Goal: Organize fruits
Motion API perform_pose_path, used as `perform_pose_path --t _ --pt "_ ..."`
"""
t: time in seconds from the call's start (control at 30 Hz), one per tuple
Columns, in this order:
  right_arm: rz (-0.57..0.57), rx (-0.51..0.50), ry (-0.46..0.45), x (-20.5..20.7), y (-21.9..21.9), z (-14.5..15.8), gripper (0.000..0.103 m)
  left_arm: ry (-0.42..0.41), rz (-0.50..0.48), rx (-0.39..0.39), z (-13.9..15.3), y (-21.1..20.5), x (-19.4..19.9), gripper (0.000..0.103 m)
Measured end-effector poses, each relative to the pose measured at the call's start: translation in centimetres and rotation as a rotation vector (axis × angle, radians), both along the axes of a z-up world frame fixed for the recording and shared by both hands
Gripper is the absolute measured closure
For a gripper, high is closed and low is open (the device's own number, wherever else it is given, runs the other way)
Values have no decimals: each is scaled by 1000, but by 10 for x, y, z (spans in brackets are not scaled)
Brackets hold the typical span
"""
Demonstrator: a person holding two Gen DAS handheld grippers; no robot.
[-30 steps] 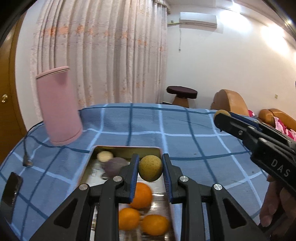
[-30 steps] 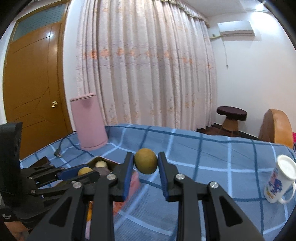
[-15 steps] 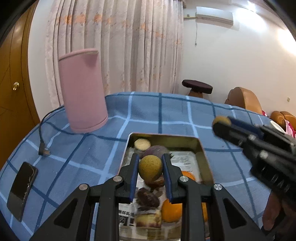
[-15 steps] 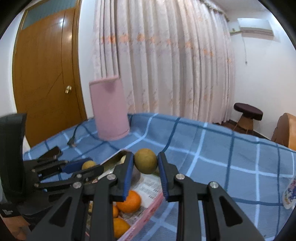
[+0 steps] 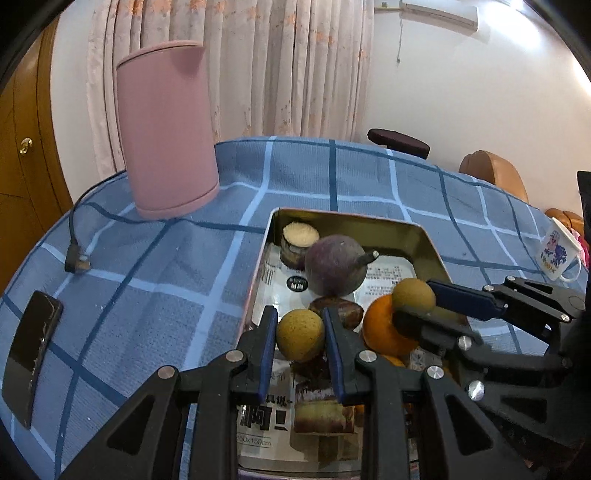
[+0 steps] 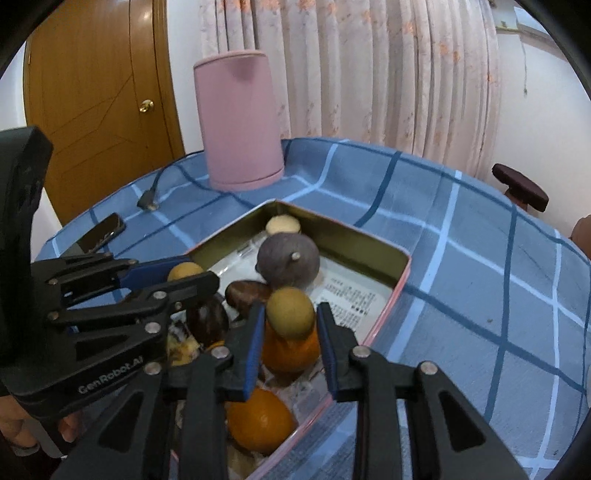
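Both views bright, indoor light. Left wrist view: strong glare on white wall (image 5: 461, 85) upper right, washing out detail near air conditioner (image 5: 439, 11). Fisheye warp heavy: door (image 6: 96, 99), curtain (image 6: 388, 66) and tabletop (image 5: 155, 273) edge bow toward dark round corners. Soft shadows under tin (image 6: 402, 266) contents beyond tool tips. Specular glints on tool screws. Right tool (image 5: 410, 306) blurred in left view; near oranges (image 6: 258, 421) below tool slightly soft. Far background sharp.
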State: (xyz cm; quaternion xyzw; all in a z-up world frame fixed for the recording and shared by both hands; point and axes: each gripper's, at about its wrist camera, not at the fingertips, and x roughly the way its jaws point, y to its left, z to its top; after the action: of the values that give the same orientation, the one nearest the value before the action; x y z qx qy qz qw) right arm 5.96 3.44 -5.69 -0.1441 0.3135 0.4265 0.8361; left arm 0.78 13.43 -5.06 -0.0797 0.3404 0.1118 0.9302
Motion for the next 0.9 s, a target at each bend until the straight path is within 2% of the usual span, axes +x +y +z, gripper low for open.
perform_pose_path --t 0.1,0.13,0.2,0.33,0.6,0.9 --pt "0 17 -7 -3 -5 4 45 -6 10 -7 3 1 -3 69" --pt "-3 24 -9 -4 -7 6 44 -9 15 -8 4 1 -5 60" --pt "-12 38 -23 -5 -12 11 36 -21 12 -10 8 0 -8 56" --pt "-36 69 -47 -8 -27 22 32 -45 20 13 16 -6 -16 40" --pt "-121 129 -103 -14 -65 42 21 -91 -4 14 32 -21 -25 39" --pt "-174 172 -124 -21 -92 52 16 -114 -26 30 43 -36 -32 39"
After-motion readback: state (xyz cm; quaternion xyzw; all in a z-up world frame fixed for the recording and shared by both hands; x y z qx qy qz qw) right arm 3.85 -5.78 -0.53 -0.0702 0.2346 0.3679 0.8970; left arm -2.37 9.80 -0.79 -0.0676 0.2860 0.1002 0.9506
